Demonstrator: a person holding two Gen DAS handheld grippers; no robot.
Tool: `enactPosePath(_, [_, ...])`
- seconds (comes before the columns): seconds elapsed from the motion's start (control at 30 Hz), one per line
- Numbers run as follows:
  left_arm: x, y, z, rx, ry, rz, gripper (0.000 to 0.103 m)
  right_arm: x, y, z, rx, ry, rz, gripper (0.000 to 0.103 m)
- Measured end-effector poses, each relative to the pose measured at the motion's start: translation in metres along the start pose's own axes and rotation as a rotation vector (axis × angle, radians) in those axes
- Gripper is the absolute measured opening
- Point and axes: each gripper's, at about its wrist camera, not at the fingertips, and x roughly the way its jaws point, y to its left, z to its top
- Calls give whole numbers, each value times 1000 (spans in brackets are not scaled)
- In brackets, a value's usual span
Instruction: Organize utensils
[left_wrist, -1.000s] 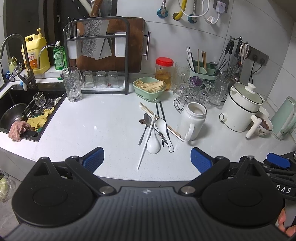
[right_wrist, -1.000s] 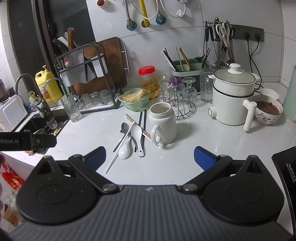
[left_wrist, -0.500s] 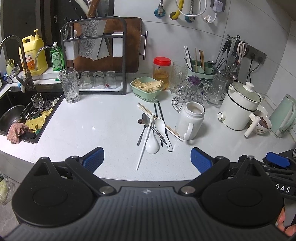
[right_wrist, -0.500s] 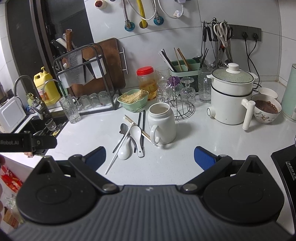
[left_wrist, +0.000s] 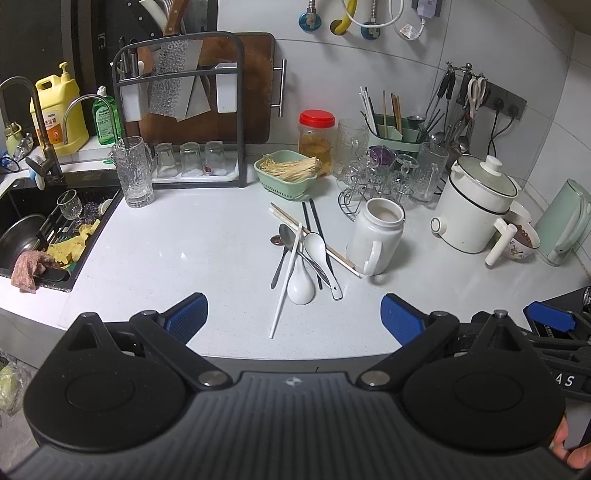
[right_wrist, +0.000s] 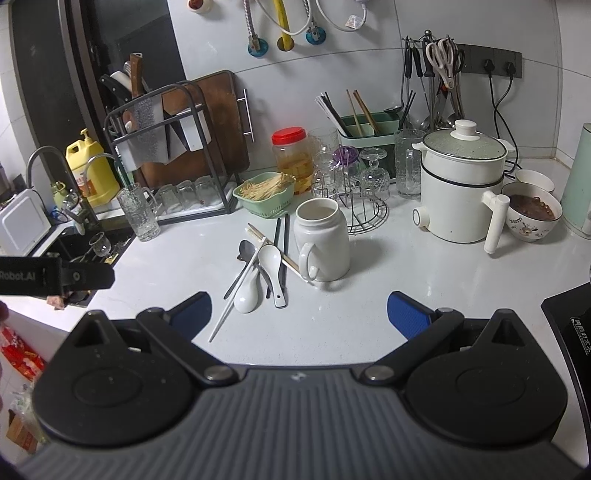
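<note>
White countertop (left_wrist: 207, 236) carries scattered utensils (left_wrist: 303, 254) beside a white jug (left_wrist: 376, 236)

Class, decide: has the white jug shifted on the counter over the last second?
No. The white jug keeps its spot beside the wire glass rack and utensil pile.

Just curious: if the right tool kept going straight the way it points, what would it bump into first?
Probably the white jug, roughly midway ahead of the right tool, with the utensil pile just left; depth is hard to judge.
</note>
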Motion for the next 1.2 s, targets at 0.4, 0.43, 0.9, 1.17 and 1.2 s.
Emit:
enactPosePath(0.4, [0,0,-3,8,16,-11,101,-3,-2,-2,34,-9,17,103])
enactPosePath(0.43, [1,0,-3,9,17,-13,101,-3,-1,-2,34,-7,15,103])
enactPosePath(0.9, [11,3,-13,1,61,-13,101,-4,0,-13,22,-18,-28,103])
enactPosePath(1.17, [33,7,-11,-25,112,1,101,9,-6,-19,71,39,7,103])
enactPosePath(1.2, [35,8,-9,-26,113,4,101,11,-6,-19,76,46,12,103])
